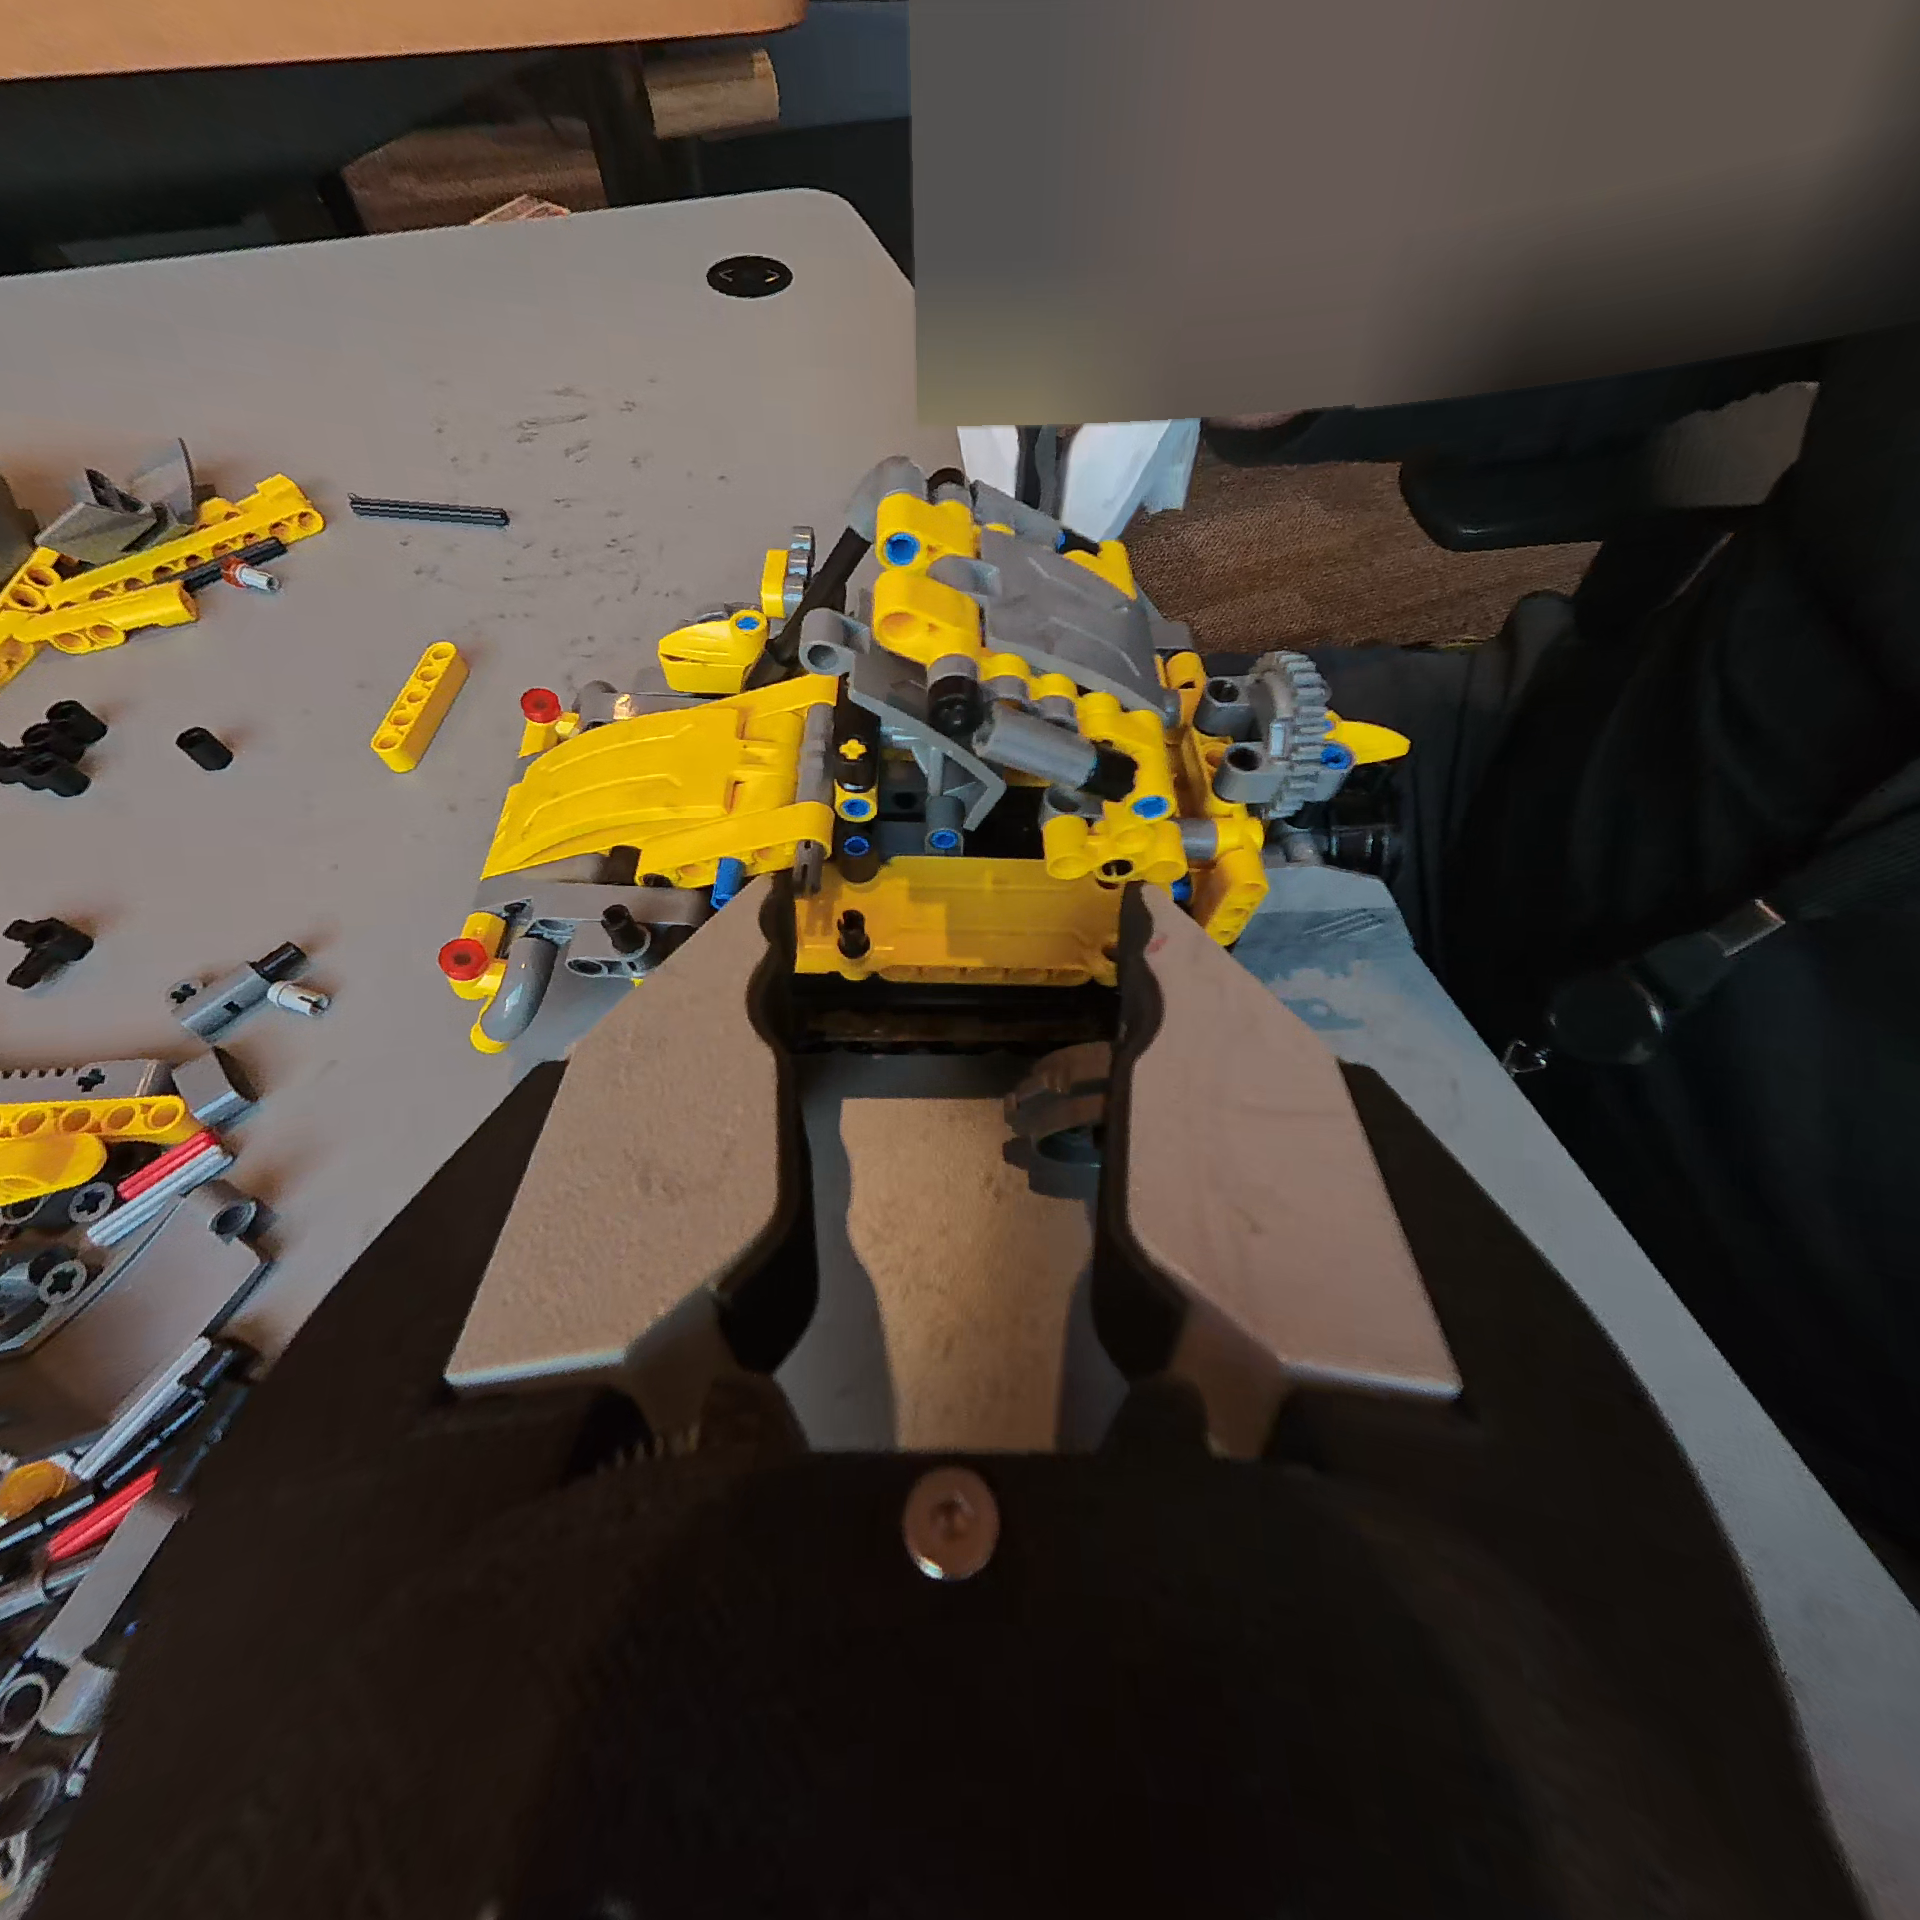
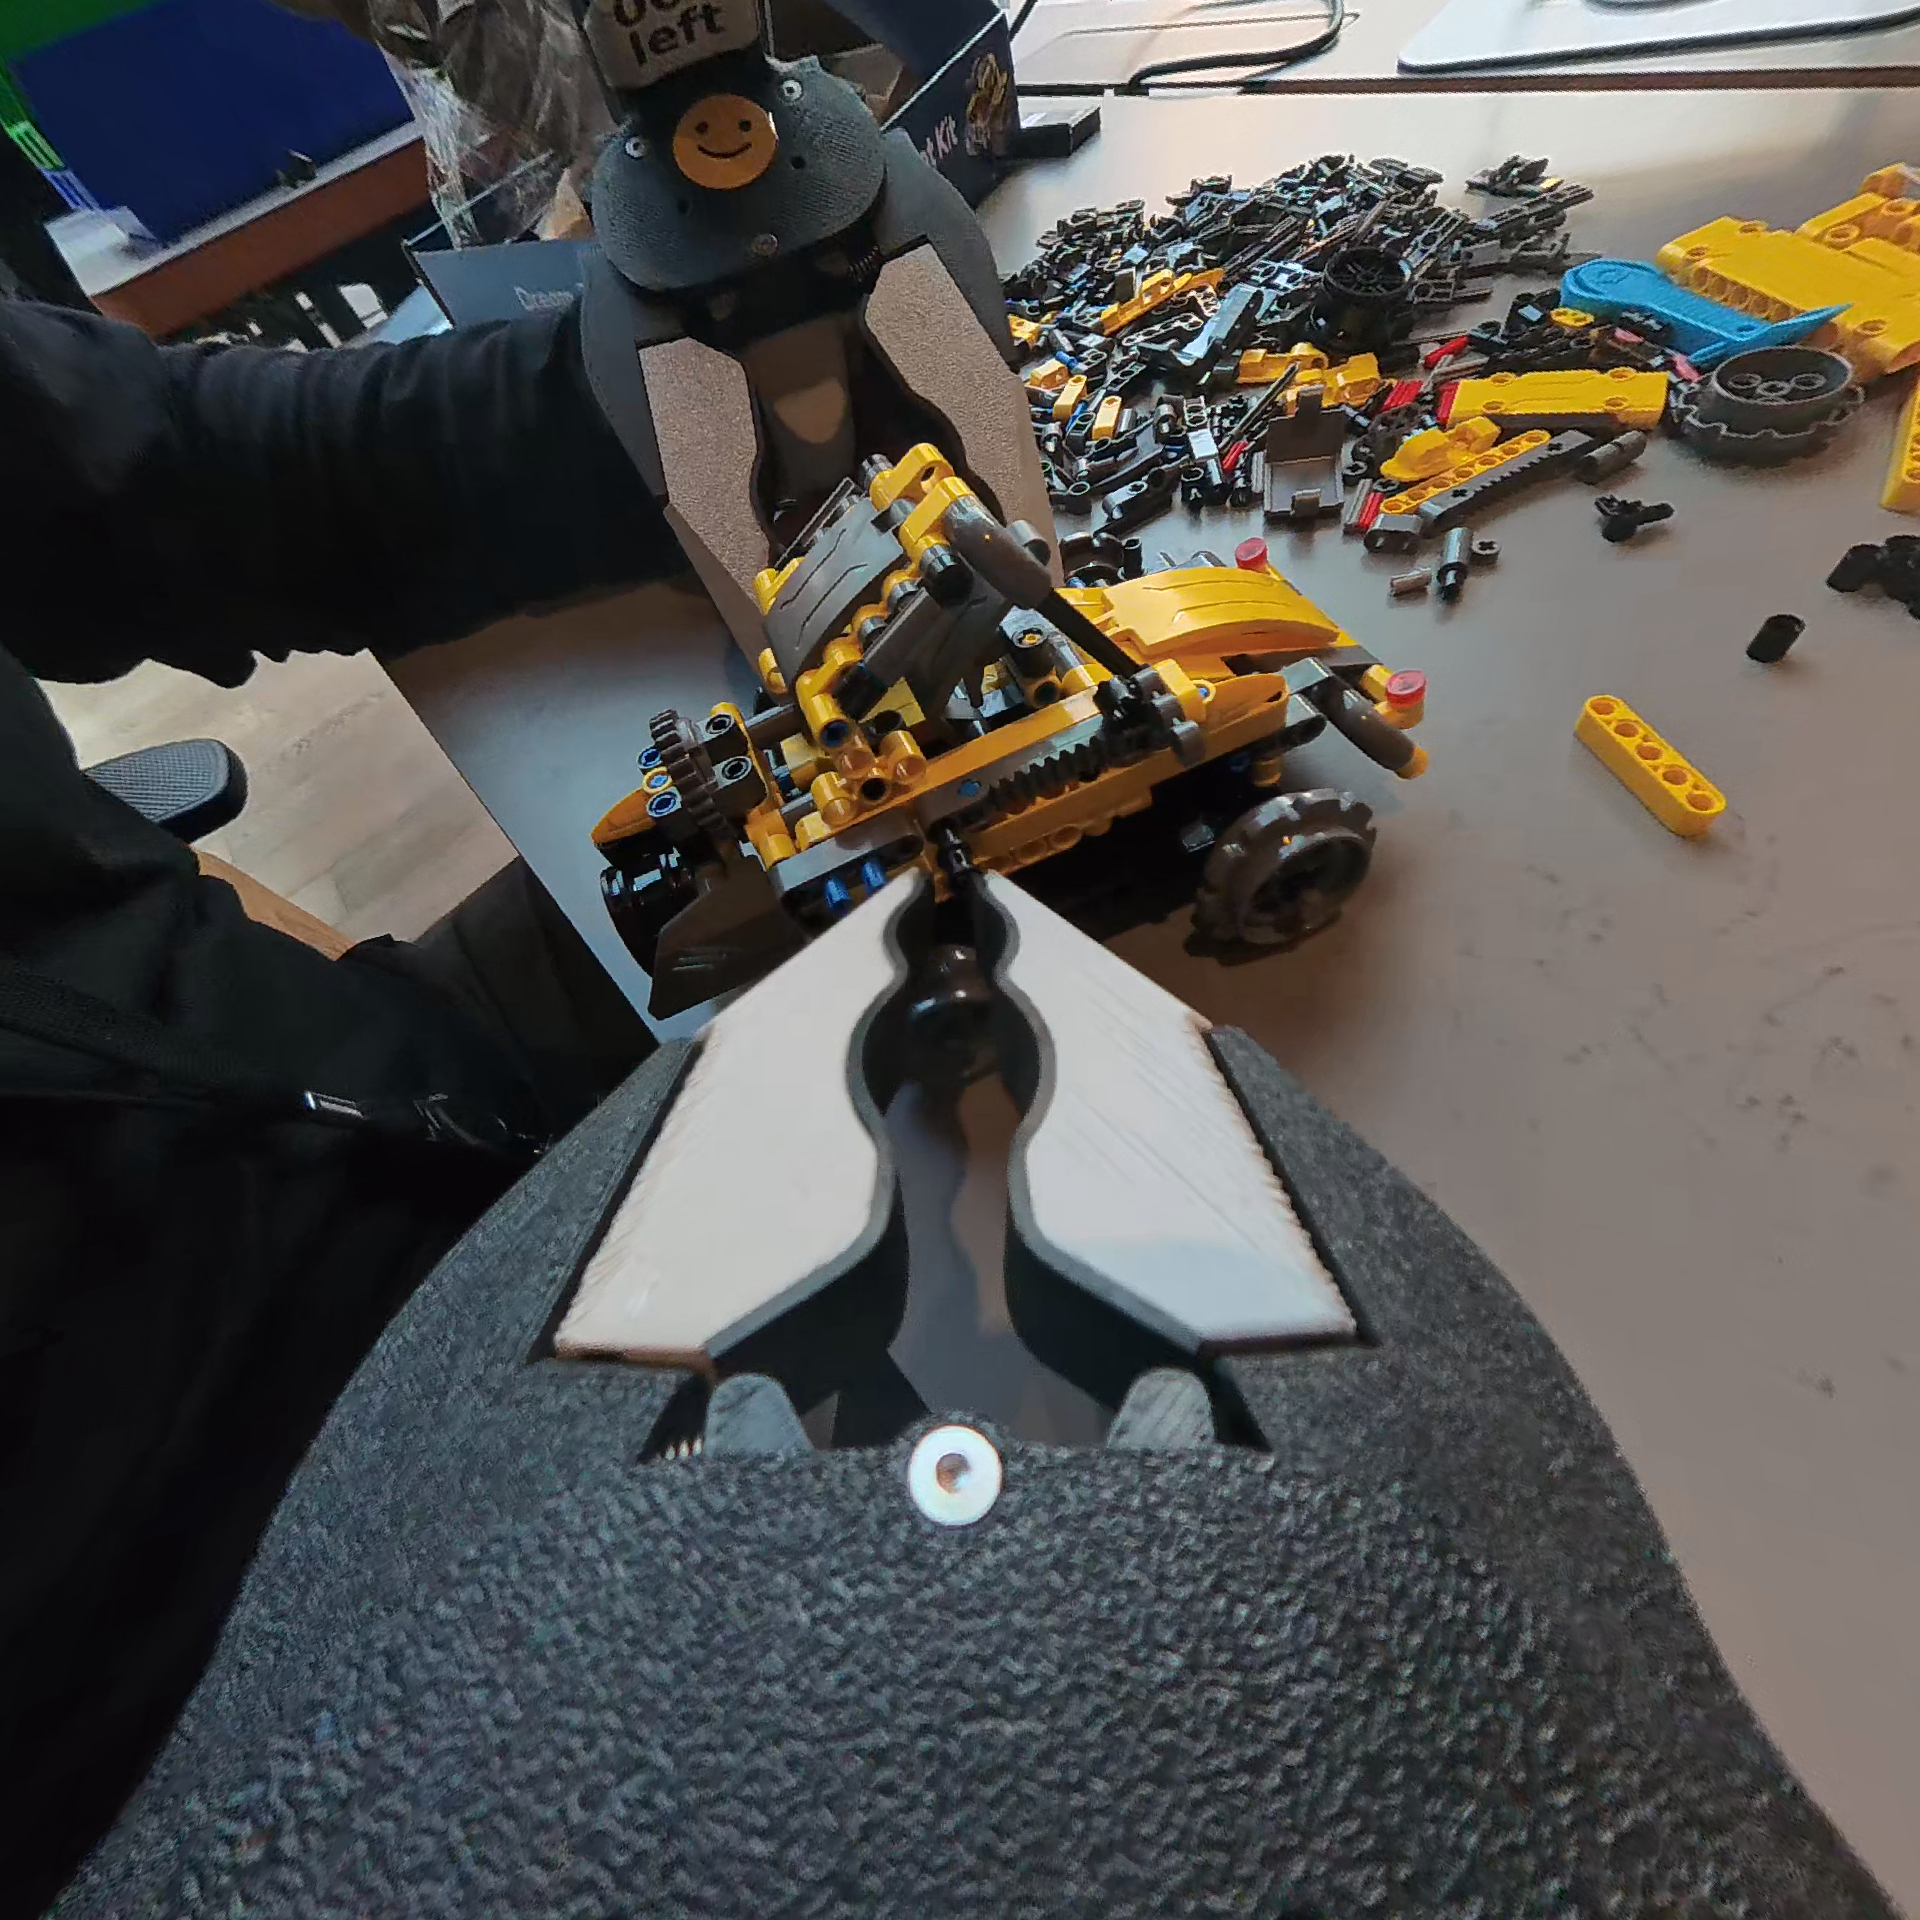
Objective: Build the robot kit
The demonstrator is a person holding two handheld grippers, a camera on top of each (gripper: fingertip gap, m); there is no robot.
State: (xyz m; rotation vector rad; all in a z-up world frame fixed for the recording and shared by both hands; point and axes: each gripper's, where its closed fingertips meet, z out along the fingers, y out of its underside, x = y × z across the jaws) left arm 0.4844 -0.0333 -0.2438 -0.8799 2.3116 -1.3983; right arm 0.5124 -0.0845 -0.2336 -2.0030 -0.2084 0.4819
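A: Right gripper (image 2: 948, 894)?
B: Closed on a black pin (image 2: 951, 992), its tip at the car (image 2: 997, 727), mid-frame.
A: Left gripper (image 1: 940, 914)?
B: Clamped across the car's yellow body on the table (image 1: 520, 343).
A: Beyond?
B: Loose parts (image 2: 1351, 343) piled upper right.

Partly built toy brick car (image 2: 997, 727): yellow body panels, grey roof plates, black beams, blue pins, two red round studs. Dark grey ridged wheel (image 2: 1288, 868) on its near right side. Grey matte tabletop (image 1: 468, 343), faint dark scuffs. Left tool (image 1: 940, 935): black textured shell, pale grey-tan fingers (image 1: 665, 1122), black edging. Right tool (image 2: 945, 894): black pebbled shell, whitish finely striped fingers (image 2: 769, 1132). Small black axle pin (image 2: 951, 997) between them. Loose yellow five-hole beam (image 2: 1649, 765), right. Far pile of loose brick parts (image 2: 1299, 343): mostly black, with yellow, red, blue flecks. Bright blue flat plastic piece (image 2: 1673, 301), far right.
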